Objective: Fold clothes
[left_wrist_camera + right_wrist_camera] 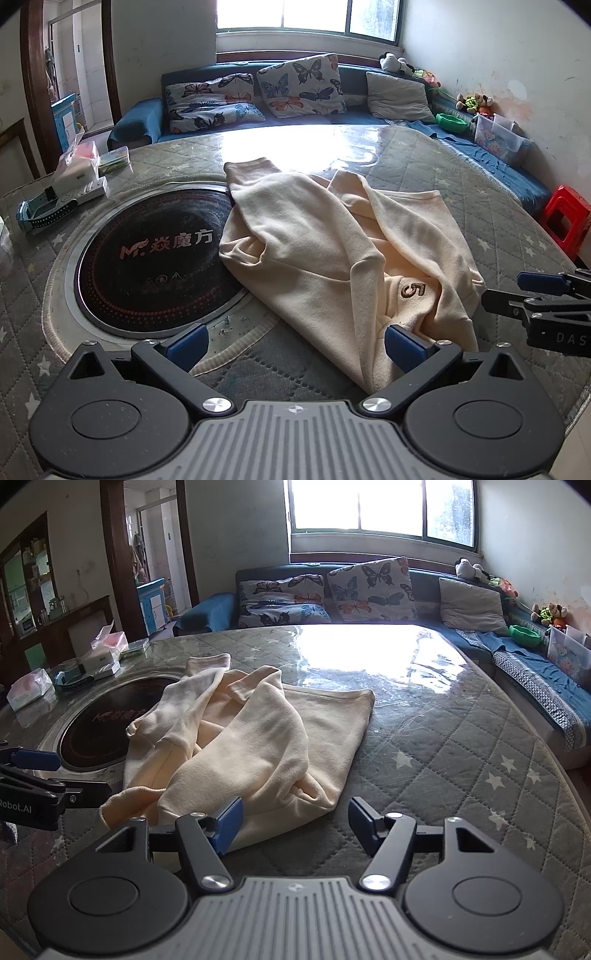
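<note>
Sweatshirt (332, 258) rumpled, sleeves crossed over body. My left gripper (295, 343) and right gripper (295, 823) both open, empty, at near edge. Pinch near corners evenly, pull flat before folding.

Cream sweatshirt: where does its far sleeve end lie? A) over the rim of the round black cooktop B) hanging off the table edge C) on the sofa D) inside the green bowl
A: in the left wrist view the cream sweatshirt stretches a sleeve whose cuff lies over the far rim of the round black cooktop set into the table.
</note>
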The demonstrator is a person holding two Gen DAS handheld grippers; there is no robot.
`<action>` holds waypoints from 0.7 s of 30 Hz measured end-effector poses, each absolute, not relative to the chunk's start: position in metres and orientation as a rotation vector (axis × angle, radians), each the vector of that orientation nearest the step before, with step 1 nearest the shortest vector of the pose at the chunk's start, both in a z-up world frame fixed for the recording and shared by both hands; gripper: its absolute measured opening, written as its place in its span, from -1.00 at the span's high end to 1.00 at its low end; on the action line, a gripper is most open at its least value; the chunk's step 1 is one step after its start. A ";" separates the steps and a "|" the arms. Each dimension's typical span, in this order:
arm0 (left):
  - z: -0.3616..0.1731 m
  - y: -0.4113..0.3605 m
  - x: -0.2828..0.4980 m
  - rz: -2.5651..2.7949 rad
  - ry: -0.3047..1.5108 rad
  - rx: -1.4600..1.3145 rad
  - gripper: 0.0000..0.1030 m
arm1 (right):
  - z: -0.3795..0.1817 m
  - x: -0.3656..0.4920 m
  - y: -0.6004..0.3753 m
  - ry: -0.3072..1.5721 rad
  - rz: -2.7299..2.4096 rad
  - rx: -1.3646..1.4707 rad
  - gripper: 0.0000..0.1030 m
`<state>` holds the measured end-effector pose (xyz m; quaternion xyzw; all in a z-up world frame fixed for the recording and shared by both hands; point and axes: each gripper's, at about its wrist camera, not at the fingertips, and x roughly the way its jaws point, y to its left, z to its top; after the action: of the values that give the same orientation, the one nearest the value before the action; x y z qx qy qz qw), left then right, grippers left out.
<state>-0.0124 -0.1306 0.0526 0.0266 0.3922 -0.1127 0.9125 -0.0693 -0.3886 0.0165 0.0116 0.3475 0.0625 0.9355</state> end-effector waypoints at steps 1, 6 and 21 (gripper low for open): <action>0.052 -0.131 -0.012 -0.233 0.809 0.055 -1.00 | 0.017 -0.069 -0.389 0.711 0.128 0.024 -0.25; 0.052 -0.131 -0.009 -0.231 0.812 0.053 -1.00 | 0.016 -0.066 -0.389 0.715 0.122 0.023 -0.25; 0.067 -0.151 0.030 -0.260 0.776 0.064 -0.79 | 0.021 -0.033 -0.383 0.709 0.139 0.005 -0.25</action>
<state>0.0297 -0.1513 0.0667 0.0311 0.3774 -0.1264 0.9169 -0.0333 -0.3829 0.0211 0.0024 0.3468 0.0679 0.9355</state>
